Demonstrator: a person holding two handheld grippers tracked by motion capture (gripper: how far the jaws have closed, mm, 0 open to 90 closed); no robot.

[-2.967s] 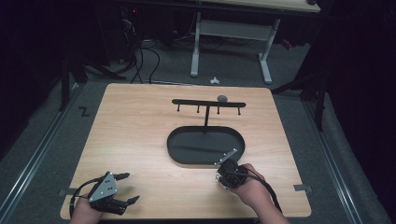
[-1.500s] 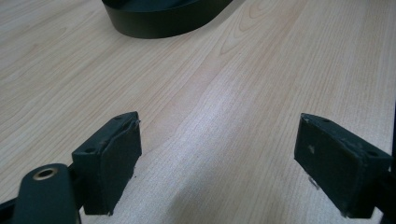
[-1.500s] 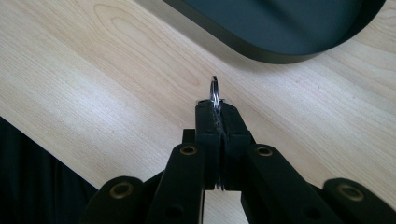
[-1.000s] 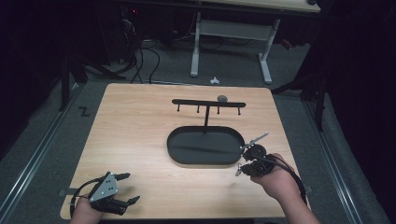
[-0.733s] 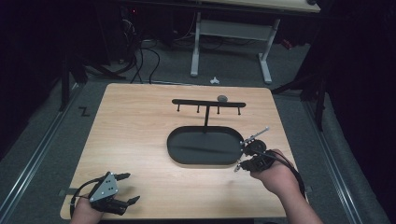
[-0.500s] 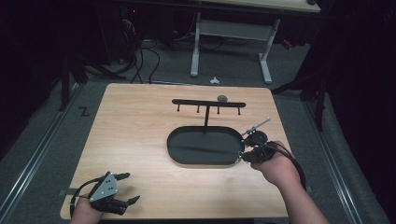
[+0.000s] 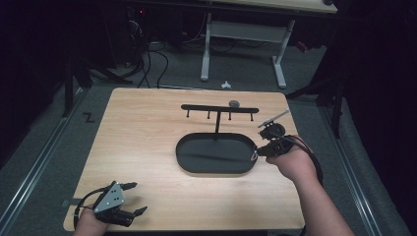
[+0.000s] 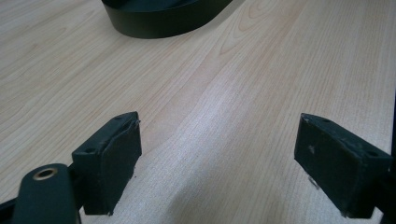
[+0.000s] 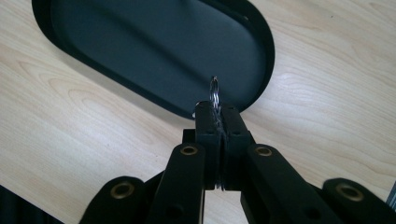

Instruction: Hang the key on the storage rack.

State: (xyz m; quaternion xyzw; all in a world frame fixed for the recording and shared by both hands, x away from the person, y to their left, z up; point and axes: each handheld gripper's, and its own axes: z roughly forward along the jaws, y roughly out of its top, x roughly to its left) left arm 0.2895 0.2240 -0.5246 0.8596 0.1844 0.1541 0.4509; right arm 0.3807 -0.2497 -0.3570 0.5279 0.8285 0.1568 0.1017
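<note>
We see a dark room with cables on the floor at the top of the high view, and a light wooden table filling the middle of the frame. A black oval tray sits at centre, with a black rack of small hooks rising from its far edge. At right of centre, the right gripper is at the tray's right end; in the right gripper view its fingers are pressed together on a thin metal ring, which stands up over the tray's rim. At lower left, the left gripper rests near the table's near edge, its fingers spread wide over bare wood, well apart from the tray.
</note>
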